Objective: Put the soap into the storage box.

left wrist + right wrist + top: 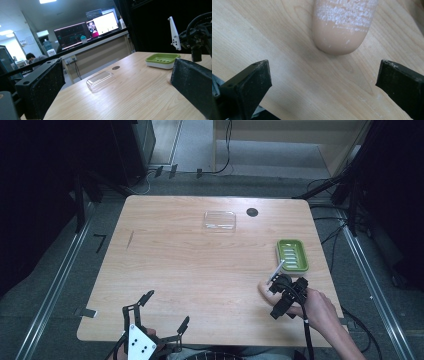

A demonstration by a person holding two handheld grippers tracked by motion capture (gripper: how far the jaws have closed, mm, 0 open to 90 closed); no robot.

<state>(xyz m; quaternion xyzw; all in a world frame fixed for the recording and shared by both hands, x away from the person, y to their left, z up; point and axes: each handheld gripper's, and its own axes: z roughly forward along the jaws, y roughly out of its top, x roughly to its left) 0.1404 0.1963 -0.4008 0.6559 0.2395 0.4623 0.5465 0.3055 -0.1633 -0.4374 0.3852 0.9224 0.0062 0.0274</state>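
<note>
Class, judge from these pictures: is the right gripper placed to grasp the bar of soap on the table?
Probably yes. The right gripper has its jaws wide open, the soap lies just ahead on bare table, and nothing sits between them.

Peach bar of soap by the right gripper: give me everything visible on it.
The peach-coloured oblong bar of soap looks smooth and matte, with a rounded end and whitish powdery streaks across its top. It lies flat on the light wooden table, just short of the green soap dish and not touching it. The right gripper stands over its near end, jaws open on either side, not touching it.
</note>
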